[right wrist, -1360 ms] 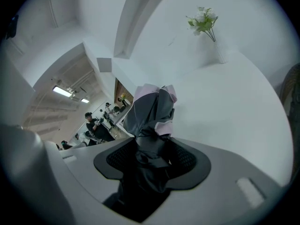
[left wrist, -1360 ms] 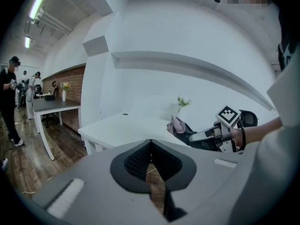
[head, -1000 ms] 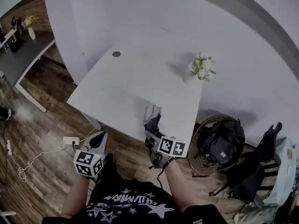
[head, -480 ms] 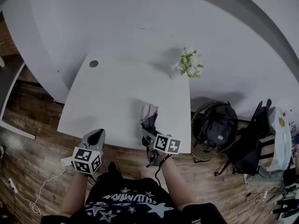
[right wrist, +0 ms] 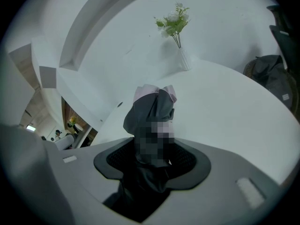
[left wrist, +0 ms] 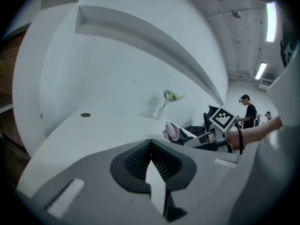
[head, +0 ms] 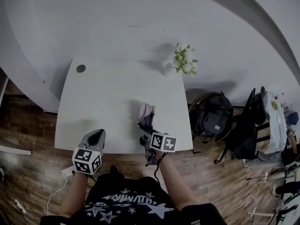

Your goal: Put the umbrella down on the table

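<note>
Right gripper (head: 147, 131) clamps the folded umbrella (head: 145, 113) over the counter's (head: 108, 93) near edge, evidently for setdown, while left gripper (head: 96, 137) hangs closed and empty.

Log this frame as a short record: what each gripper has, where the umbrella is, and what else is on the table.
left gripper: jaws together, empty, at the table's near edge
right gripper: closed on the folded umbrella
umbrella position: over the near part of the table; contact with it not clear
also on table: vase of flowers, far right corner
task status: umbrella not yet released
</note>
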The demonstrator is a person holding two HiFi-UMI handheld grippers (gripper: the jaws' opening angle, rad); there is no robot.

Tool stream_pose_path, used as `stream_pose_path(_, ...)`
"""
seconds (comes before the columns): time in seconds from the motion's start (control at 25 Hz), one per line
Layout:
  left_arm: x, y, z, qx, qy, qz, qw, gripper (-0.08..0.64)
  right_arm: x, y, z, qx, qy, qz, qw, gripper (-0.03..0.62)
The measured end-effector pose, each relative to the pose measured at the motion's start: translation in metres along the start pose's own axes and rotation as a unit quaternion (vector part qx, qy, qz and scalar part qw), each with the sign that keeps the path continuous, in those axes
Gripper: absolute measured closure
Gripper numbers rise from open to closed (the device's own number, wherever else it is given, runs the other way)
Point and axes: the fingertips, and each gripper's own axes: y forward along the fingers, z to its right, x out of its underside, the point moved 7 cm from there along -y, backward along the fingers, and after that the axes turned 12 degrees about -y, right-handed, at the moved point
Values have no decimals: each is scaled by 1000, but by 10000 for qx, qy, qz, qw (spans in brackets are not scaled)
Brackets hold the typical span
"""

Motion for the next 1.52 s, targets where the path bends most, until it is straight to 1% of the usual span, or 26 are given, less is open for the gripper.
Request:
stream_pose_path(0.16, 0, 10, -9, 192, 33, -174, 9997, 557, 1, 9, 0, 244, 0, -36, 9997, 348)
stream_pose_path(0.32, 2, 18, -16, 365, 142, -344, 9986, 557, 3, 18, 0, 415, 32, -80, 9991, 348)
stream_pose_path(0.64, 3, 25, -20, 603, 169, -460, 9970, 557, 3, 26, -4, 749, -154, -122, 9970, 348)
stream_pose_path(0.88, 4, 24, -25, 631, 177, -522, 9965, 557, 8, 29, -8, 966, -311, -186, 9947, 345)
stream_pose_path(1.16, 10, 22, -26, 677, 211, -606, 9956, 557, 8, 31, -10, 1057, -488, -222, 9929, 336)
stream_pose_path(1.32, 11, 21, -25, 677, 228, -593, 9957, 557, 8, 28, -11, 1090, -626, -134, 9920, 322)
stream_pose_path(1.52, 7, 21, -24, 625, 238, -467, 9967, 557, 6, 13, -10, 1032, -593, 43, 9929, 316)
